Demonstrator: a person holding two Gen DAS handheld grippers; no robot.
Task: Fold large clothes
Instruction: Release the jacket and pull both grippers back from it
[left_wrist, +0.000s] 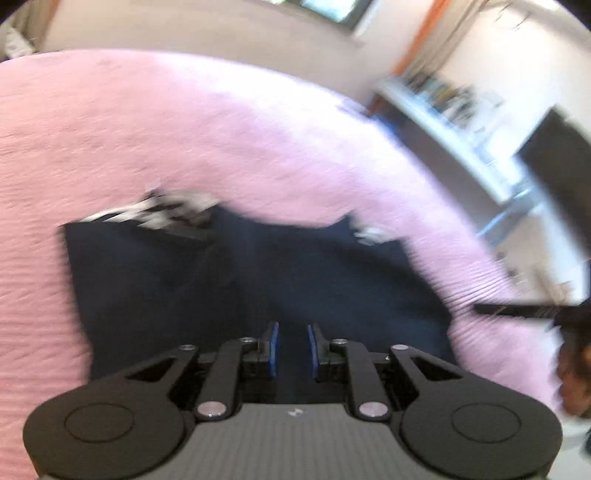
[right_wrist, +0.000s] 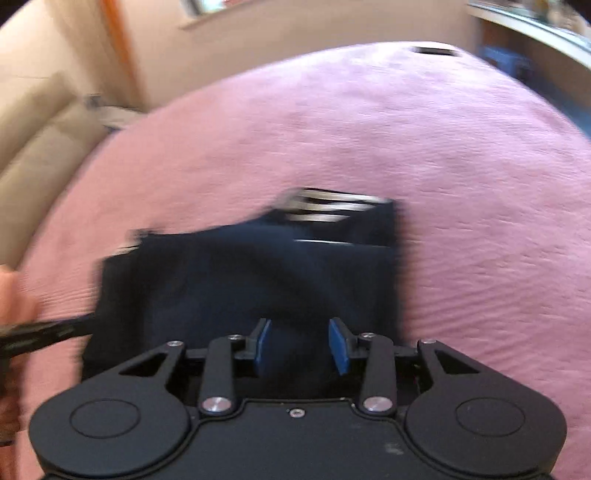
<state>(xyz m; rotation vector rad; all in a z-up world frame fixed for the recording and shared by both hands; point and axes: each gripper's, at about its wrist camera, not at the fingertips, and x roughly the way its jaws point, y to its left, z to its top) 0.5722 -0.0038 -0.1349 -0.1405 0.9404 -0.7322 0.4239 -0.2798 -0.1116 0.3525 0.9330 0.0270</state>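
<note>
A dark navy garment lies folded into a rough rectangle on a bed covered with a pink bedspread. Both views are blurred, so fine detail of the cloth is hard to read.

In the left wrist view, the left gripper hangs over the near edge of the garment with its blue pads set a narrow gap apart; dark cloth shows through the gap, but nothing is pinched between them. White striped trim shows along the garment's far left edge, and a smaller white patch sits at its far right corner. To the right, the other tool's dark finger reaches in over the bedspread near the garment's right side. Beyond the bed stand a white shelf with blurred items and a dark screen.

In the right wrist view, the right gripper sits over the garment near its front edge, jaws apart with a moderate gap, holding nothing. White stripes show on a folded layer at the garment's far right corner. At the left edge, a dark finger of the left tool reaches the garment's left side, though I cannot tell whether it touches. The pink bedspread surrounds the garment on all visible sides.
</note>
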